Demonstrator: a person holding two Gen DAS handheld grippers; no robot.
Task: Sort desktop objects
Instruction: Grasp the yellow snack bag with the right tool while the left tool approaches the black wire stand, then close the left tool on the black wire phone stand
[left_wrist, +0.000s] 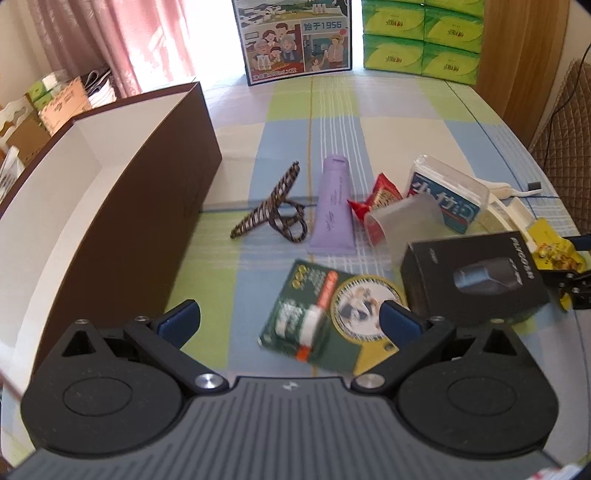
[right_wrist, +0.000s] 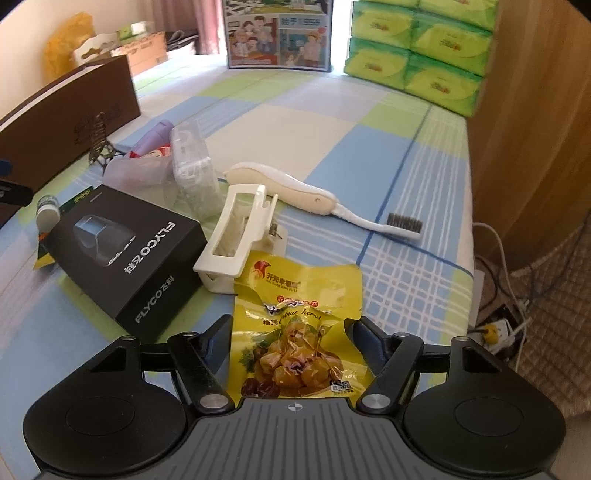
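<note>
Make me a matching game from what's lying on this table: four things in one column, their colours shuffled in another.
Things:
1. tube
2. snack packet
3. shaver box
4. hair claw clip

Colours:
A. black
B. cream white
C. lilac
D. yellow

Pairs: 1-C, 2-D, 3-A, 4-B
</note>
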